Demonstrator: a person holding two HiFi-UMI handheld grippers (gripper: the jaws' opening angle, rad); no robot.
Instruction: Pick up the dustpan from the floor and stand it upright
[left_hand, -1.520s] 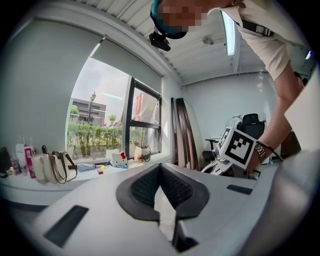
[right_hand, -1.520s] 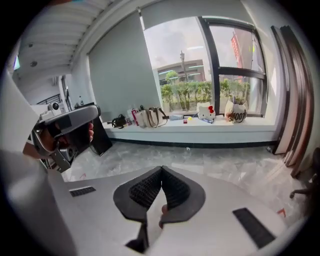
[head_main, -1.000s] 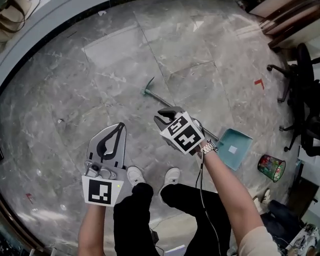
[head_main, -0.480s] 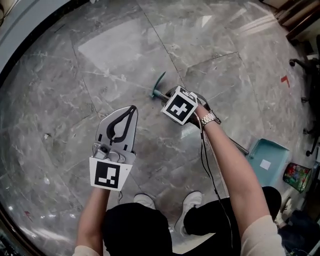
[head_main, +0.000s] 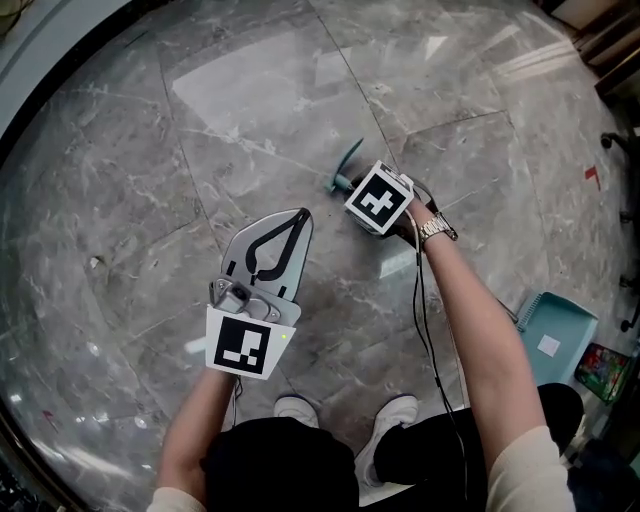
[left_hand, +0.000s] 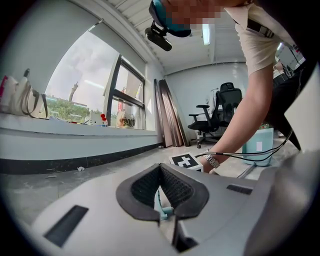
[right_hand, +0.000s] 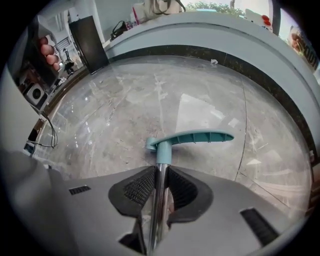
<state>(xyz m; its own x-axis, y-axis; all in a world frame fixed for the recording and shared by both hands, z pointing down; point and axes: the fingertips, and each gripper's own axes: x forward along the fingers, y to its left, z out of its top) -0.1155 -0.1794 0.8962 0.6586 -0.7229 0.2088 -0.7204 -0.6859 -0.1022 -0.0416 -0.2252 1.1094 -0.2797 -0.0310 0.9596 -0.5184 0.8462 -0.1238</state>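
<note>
Marble floor (head_main: 200, 150) | dustpan (head_main: 555, 335) flat — handle (head_main: 347, 170) points away | right claw (right_hand: 160, 172) clamps handle | left claw (left_hand: 160, 167) closed, empty

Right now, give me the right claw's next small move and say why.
Probably raise the right claw, tipping the handle end upward. Its jaws appear closed on the dustpan's metal pole just below the teal handle, while the teal pan rests on the floor; lifting should pivot the pole up over the pan.
</note>
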